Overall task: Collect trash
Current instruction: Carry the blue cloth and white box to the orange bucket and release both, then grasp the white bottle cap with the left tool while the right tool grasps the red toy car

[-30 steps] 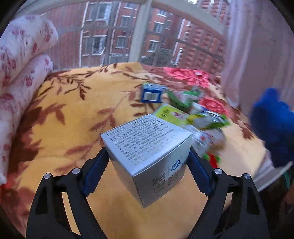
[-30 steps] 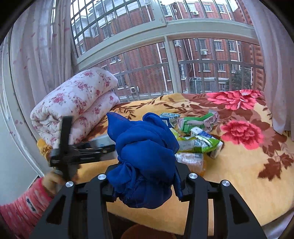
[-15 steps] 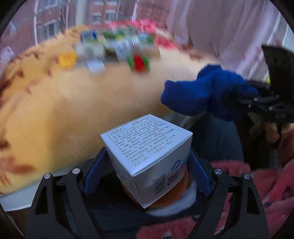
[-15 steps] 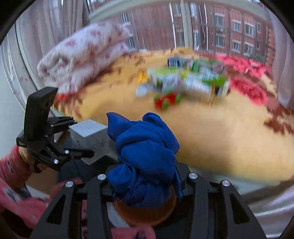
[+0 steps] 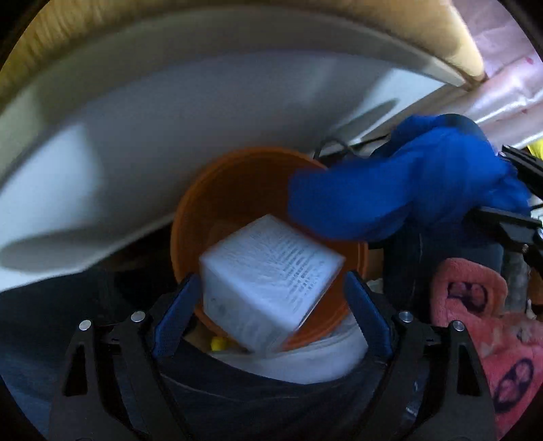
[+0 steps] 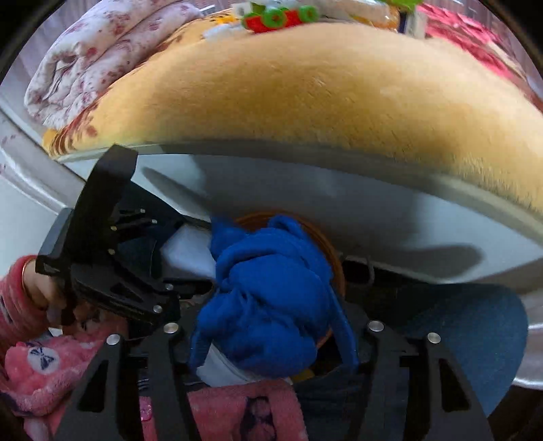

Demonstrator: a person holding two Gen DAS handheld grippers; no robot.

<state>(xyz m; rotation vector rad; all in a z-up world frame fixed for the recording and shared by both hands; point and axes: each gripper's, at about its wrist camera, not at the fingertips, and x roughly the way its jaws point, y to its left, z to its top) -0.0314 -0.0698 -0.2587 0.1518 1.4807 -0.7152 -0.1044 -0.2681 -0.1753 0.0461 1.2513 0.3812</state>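
A: Left wrist view: the white box (image 5: 271,281) is seen tilted over the orange bin (image 5: 217,203), straight ahead of the left gripper (image 5: 271,312), whose jaws are opening, pads apparently clear.

B: Right wrist view: the blue cloth (image 6: 268,298) is seen between the right gripper's (image 6: 271,342) opening jaws, directly above the bin.

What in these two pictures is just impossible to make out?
- The print on the white box: motion blur, left wrist view.
- The inside of the orange bin: covered by the box and the blue cloth in the left wrist view, by the cloth in the right.
- The trash on the bed: cut off by the top edge, right wrist view.
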